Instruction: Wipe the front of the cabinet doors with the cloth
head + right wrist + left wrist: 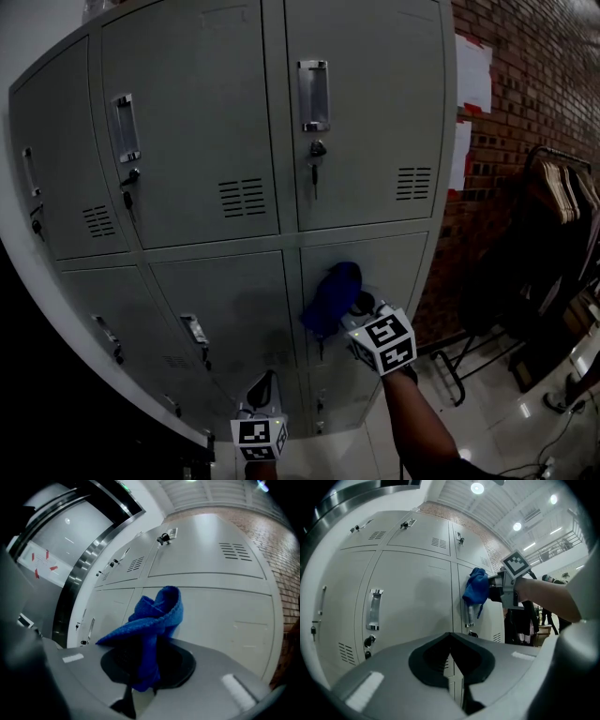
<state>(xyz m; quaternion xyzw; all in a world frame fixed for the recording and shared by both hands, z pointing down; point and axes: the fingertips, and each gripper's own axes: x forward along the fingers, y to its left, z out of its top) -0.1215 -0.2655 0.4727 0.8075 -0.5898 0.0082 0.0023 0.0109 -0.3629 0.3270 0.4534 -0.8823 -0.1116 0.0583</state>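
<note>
A grey metal locker cabinet (234, 122) fills the head view, with two rows of doors. My right gripper (354, 306) is shut on a bunched blue cloth (332, 294) and holds it against the lower right door (394, 267), over the upper part of that door's handle. In the right gripper view the cloth (152, 620) stands up out of the right gripper (146, 663) and hides the jaw tips. The left gripper view shows the same cloth (476, 587) on the door. My left gripper (262, 386) hangs low at the bottom centre, shut and holding nothing, apart from the doors (412, 597).
Each door has a recessed handle (313, 94) and a lock with a key (316, 155) below it. A brick wall (525, 84) with white papers runs to the right. A rack of hangers and dark clothes (553, 216) stands on the glossy floor (487, 412).
</note>
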